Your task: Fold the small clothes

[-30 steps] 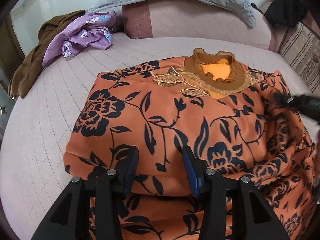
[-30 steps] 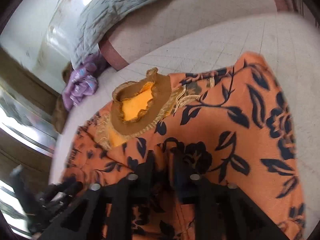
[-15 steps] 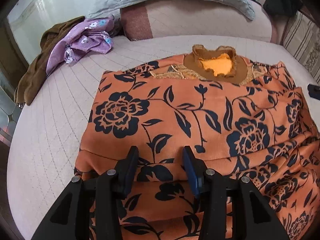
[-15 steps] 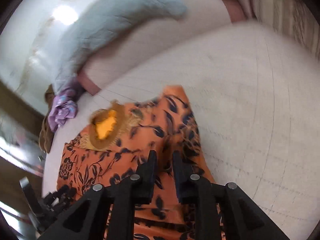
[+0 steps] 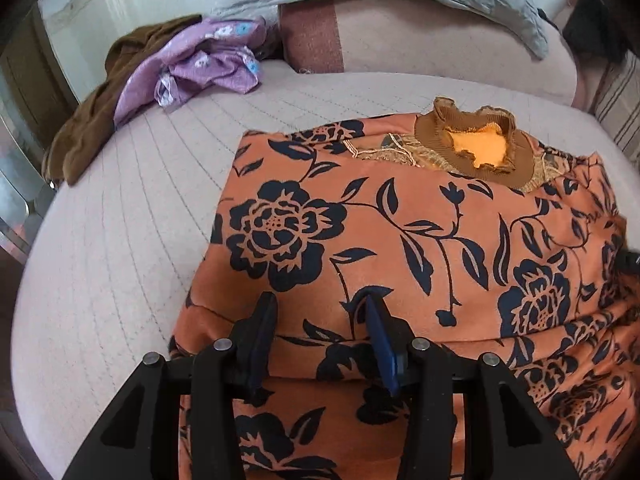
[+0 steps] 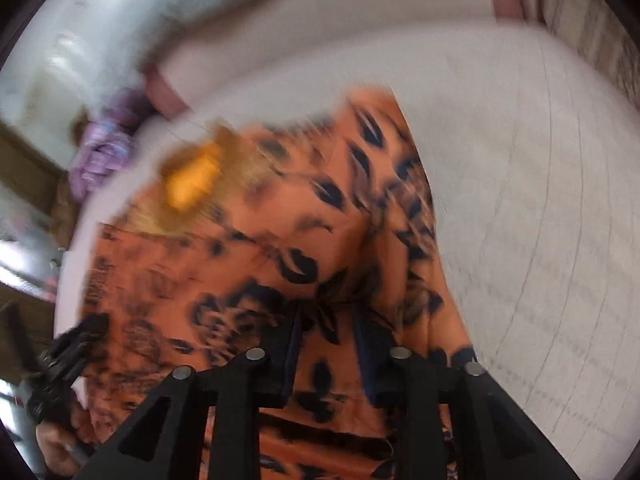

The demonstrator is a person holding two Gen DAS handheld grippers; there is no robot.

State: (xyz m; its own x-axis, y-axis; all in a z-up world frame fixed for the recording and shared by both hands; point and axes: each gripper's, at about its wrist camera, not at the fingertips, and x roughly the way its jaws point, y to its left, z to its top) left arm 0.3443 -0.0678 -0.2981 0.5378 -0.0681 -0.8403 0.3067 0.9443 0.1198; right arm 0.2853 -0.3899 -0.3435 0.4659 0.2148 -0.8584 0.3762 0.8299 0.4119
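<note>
My two tongs, left [image 5: 320, 320] and right [image 6: 326, 330], both spread apart over one orange flowered top [image 5: 400, 232]. Bed [image 5: 120, 240] holds two more garments: purple [image 5: 200, 64], brown [image 5: 92, 120].

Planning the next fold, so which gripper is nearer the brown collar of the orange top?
Hard to call. Left gripper and right gripper both sit at the near folded edge of the orange top, with the brown collar at its far end.

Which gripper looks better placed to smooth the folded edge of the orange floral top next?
Left, probably: the left gripper sits open and steady at the orange floral top's folded edge; the right-wrist view is motion-blurred.
</note>
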